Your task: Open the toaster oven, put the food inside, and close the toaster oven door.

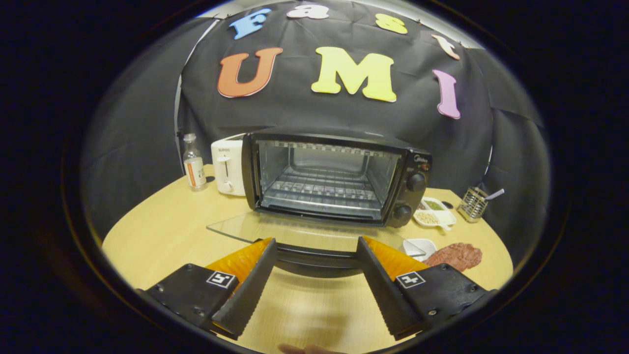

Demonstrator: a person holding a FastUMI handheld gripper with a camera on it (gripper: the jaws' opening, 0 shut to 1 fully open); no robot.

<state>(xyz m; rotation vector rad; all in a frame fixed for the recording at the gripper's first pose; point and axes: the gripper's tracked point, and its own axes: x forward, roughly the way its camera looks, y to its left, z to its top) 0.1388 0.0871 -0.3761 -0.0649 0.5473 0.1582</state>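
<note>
On the far left of the wooden surface (pixel 162 221) stands a small bottle (pixel 194 163), then a white pop-up toaster (pixel 227 167) touching the side of the black toaster oven (pixel 339 177). The oven's glass door (pixel 295 230) lies fully down, its dark handle (pixel 314 259) between the fingers of the tongs (pixel 314 255), which are spread wide and pinch nothing. The wire rack inside is bare. To the right sit a divided dish (pixel 435 212), a small white dish (pixel 420 246), a reddish-brown slab of meat (pixel 454 255) and a wire utensil holder (pixel 472 202). Opening looks done; next the tongs likely swing right to the meat, straddle it and close.
</note>
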